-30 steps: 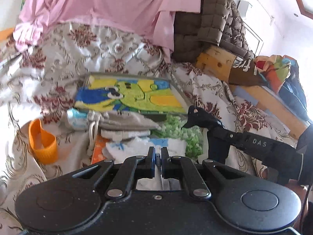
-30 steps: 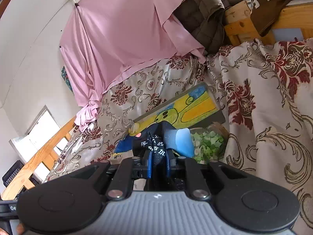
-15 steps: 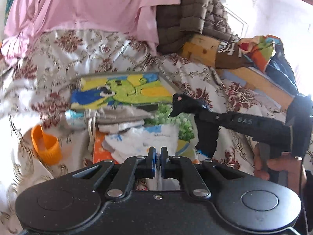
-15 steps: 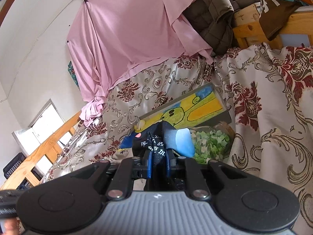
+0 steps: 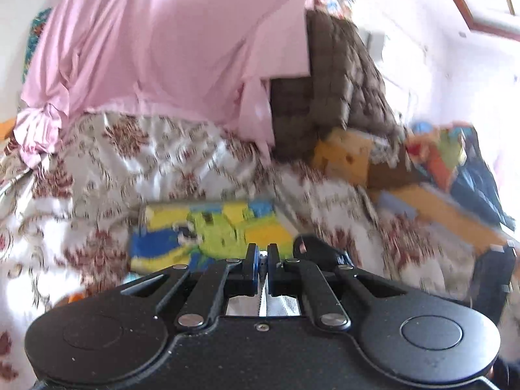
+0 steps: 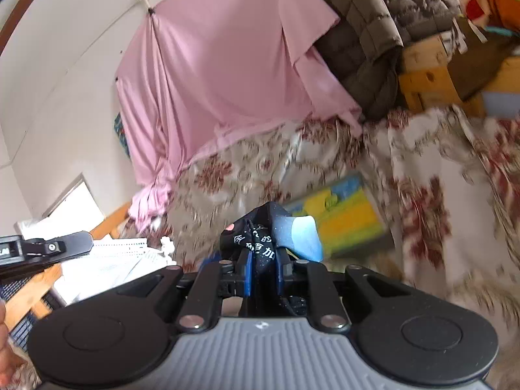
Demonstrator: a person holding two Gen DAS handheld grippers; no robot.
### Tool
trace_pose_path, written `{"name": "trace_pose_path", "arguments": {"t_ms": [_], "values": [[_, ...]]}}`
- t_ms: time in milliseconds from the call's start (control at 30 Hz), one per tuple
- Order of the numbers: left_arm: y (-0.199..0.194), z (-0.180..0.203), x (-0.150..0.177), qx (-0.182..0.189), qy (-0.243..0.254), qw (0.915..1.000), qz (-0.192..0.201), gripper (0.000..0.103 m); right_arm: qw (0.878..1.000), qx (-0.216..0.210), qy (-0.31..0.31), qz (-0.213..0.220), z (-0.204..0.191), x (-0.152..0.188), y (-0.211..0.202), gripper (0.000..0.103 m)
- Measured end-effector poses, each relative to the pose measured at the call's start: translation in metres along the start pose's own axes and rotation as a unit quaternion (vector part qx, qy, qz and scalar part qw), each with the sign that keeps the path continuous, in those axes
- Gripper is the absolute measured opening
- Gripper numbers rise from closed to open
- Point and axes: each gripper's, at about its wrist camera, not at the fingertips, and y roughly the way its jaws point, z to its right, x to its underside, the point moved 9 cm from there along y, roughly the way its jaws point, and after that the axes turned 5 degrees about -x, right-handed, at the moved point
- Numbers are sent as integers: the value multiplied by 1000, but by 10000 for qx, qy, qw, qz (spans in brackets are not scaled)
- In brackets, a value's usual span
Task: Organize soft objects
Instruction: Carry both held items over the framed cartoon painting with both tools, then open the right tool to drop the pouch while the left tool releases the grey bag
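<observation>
A floral bedspread [image 5: 195,162], cream with dark red flowers, fills most of both views; a pink sheet [image 5: 162,42] hangs down over its far edge, and a brown quilted jacket [image 5: 331,84] is slumped beside the sheet against a wooden bed frame [image 6: 429,81]; a bright yellow, green and blue picture board [image 5: 211,230] lies flat on the bedspread; nearer, the left gripper [image 5: 263,260] has its jaws pressed together on a thin white cloth [image 5: 279,304] that shows below the fingers, lifted clear of the bed; the right gripper [image 6: 262,269] pinches a dark sock [image 6: 256,237] with white lettering and a pale blue toe, held up in front of the picture board; the left view is blurred
</observation>
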Motion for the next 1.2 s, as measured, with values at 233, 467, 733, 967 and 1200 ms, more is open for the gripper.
{"name": "trace_pose_path", "arguments": {"t_ms": [233, 467, 733, 967, 1200], "values": [[82, -14, -35, -336, -367, 9976, 473, 4, 9989, 150, 447, 26, 36, -25, 74, 16], [184, -32, -37, -477, -666, 9955, 472, 4, 9944, 408, 963, -148, 85, -24, 132, 16], [255, -51, -3, -659, -1006, 9927, -92, 4, 9876, 663, 1373, -365, 116, -16, 155, 21], [266, -54, 19, -811, -965, 9907, -506, 5, 9858, 621, 1300, -860, 113, -2, 165, 37], [261, -53, 23, -950, -843, 9886, -810, 18, 9873, 619, 1004, -1068, 97, -3, 154, 66]]}}
